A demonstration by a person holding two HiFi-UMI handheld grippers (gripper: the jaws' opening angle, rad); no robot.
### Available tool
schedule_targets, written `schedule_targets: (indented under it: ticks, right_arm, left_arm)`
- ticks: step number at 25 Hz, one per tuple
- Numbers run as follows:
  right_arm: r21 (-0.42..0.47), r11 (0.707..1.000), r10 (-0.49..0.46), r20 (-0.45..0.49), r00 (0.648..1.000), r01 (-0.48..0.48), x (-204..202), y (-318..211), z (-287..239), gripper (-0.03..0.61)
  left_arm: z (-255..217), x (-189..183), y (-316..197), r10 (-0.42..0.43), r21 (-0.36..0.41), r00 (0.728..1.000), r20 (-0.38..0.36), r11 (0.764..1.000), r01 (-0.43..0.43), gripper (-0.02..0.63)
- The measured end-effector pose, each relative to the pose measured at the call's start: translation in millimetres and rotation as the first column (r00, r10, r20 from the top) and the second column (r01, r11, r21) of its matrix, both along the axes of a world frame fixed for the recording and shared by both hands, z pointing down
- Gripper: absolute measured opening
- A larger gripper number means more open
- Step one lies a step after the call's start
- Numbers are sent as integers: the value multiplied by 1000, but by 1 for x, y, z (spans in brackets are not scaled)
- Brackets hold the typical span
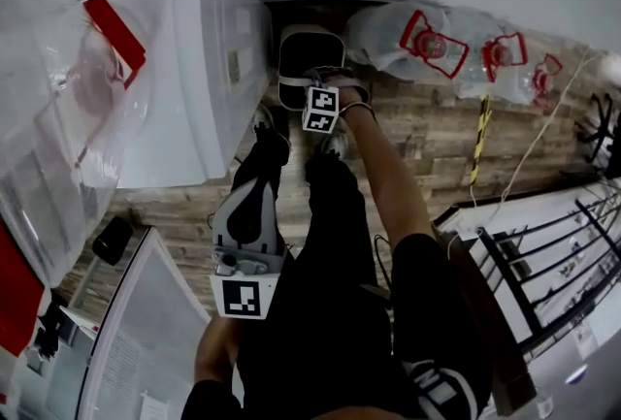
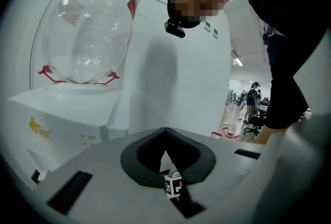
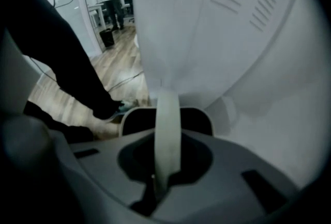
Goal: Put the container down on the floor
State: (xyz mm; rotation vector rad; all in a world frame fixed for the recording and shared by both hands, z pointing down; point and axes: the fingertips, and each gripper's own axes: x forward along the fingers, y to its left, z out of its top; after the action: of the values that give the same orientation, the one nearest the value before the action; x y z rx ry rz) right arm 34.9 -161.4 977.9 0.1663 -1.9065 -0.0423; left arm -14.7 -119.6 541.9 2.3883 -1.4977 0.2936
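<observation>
While the right gripper (image 3: pixel 158 181) clamps the thin handle (image 3: pixel 167 130) of the container (image 1: pixel 310 49), low over the floor (image 1: pixel 427 127) at twelve o'clock in the head view, and the left gripper (image 1: pixel 264 156) hangs closed and empty, a swing could bump it against the water dispenser (image 1: pixel 209 69) at its nine o'clock.

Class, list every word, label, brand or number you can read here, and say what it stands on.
Nothing is legible.
Yellow logo on the white plastic water dispenser: too blurred.
Small grey label on the dispenser's side: too small.
Black-and-white square markers on the gripper cubes: patterns, no words.
</observation>
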Motion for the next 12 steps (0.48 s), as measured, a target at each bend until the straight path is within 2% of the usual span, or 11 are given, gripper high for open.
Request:
schedule_targets:
  ticks: [7,12]
  right_arm:
    - [15,1000,-14,3,1000,14,-18,-31,27,32]
    - [11,1000,-21,4,1000,21,-29,-47,40,32]
  left_arm:
    - [20,0,-1,-19,-14,999,-27,1000,19,26]
    - [24,5,-1,-3,-20,999,-32,1000,3,26]
